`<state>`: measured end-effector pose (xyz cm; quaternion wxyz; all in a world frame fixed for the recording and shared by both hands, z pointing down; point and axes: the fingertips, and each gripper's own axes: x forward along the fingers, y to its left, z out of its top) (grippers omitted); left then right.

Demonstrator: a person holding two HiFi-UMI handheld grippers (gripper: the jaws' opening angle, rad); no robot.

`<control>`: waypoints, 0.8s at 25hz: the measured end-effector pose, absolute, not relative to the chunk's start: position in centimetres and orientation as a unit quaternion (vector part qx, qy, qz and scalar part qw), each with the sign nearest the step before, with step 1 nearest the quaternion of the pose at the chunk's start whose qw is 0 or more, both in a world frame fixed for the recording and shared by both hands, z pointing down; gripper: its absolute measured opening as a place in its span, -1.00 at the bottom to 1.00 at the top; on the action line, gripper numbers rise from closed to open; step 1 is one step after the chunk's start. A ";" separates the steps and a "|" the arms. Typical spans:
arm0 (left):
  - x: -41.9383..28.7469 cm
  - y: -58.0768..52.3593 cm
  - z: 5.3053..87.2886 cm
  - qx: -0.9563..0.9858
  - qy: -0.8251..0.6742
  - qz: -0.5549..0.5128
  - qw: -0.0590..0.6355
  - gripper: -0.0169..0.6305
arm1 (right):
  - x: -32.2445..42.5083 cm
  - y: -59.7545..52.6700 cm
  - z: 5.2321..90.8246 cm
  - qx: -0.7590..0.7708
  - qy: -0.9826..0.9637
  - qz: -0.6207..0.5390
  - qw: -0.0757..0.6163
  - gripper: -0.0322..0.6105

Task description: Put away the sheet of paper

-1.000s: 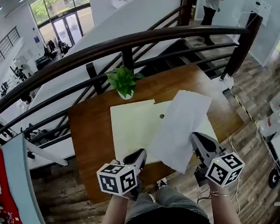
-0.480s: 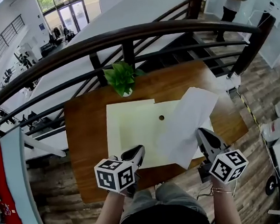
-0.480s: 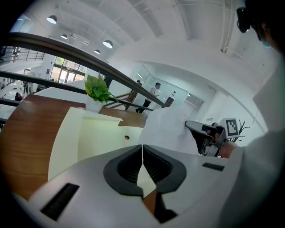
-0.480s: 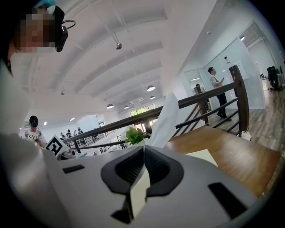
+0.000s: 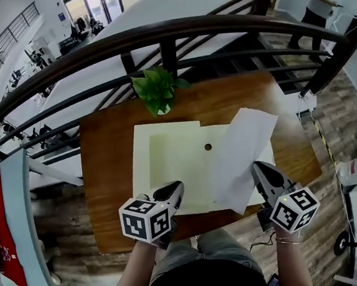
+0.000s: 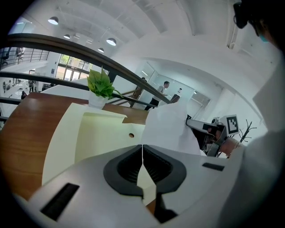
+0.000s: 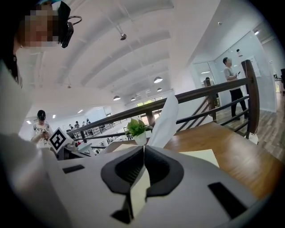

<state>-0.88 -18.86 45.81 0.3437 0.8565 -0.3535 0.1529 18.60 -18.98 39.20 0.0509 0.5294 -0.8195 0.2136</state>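
A white sheet of paper (image 5: 240, 158) hangs slanted over the right half of an open cream folder (image 5: 168, 165) lying flat on the wooden table (image 5: 106, 177). My right gripper (image 5: 258, 169) is shut on the sheet's near right edge. In the right gripper view the sheet (image 7: 162, 120) rises edge-on from the closed jaws of the right gripper (image 7: 144, 149). My left gripper (image 5: 173, 189) is shut, its tip over the folder's near edge, with nothing seen between its jaws. From the left gripper (image 6: 142, 149) the sheet (image 6: 167, 127) shows at the right.
A small potted plant (image 5: 156, 90) stands at the table's far edge, just behind the folder. A dark curved railing (image 5: 156, 37) runs behind the table, with an open drop beyond it. A person (image 5: 322, 3) walks at the far right.
The head view has shifted slightly. The sheet stays raised in my right gripper, a touch further right. My left gripper keeps its place at the folder's near edge.
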 end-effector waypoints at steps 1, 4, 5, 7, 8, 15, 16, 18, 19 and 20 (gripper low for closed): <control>-0.8 -18.9 45.9 0.855 -0.354 0.152 0.347 -0.89 | 18.5 -19.1 39.4 0.524 -0.823 0.215 0.054 -0.80; -0.7 -18.9 46.2 0.851 -0.357 0.153 0.353 -0.89 | 18.3 -19.2 40.1 0.508 -0.830 0.223 0.064 -0.80; -0.6 -18.9 46.3 0.851 -0.357 0.154 0.353 -0.89 | 18.2 -19.3 40.4 0.503 -0.832 0.225 0.069 -0.80; -0.5 -19.0 46.4 0.850 -0.359 0.153 0.354 -0.89 | 18.2 -19.6 40.9 0.495 -0.835 0.227 0.077 -0.80; -0.4 -19.1 46.5 0.849 -0.360 0.153 0.355 -0.89 | 18.2 -19.7 41.1 0.491 -0.837 0.228 0.081 -0.80; 0.0 -19.1 47.0 0.845 -0.362 0.155 0.361 -0.89 | 18.1 -20.2 43.2 0.462 -0.845 0.244 0.117 -0.80; 0.0 -19.1 47.1 0.845 -0.362 0.156 0.361 -0.89 | 18.1 -20.3 43.4 0.457 -0.846 0.244 0.123 -0.80; -0.1 -19.1 47.2 0.844 -0.364 0.158 0.362 -0.89 | 18.1 -20.7 43.7 0.449 -0.849 0.244 0.131 -0.80; -0.1 -19.2 47.2 0.843 -0.365 0.158 0.363 -0.89 | 18.0 -20.8 43.8 0.446 -0.850 0.245 0.134 -0.80; -0.2 -19.2 47.3 0.842 -0.366 0.159 0.364 -0.89 | 18.0 -20.9 43.9 0.443 -0.851 0.247 0.136 -0.80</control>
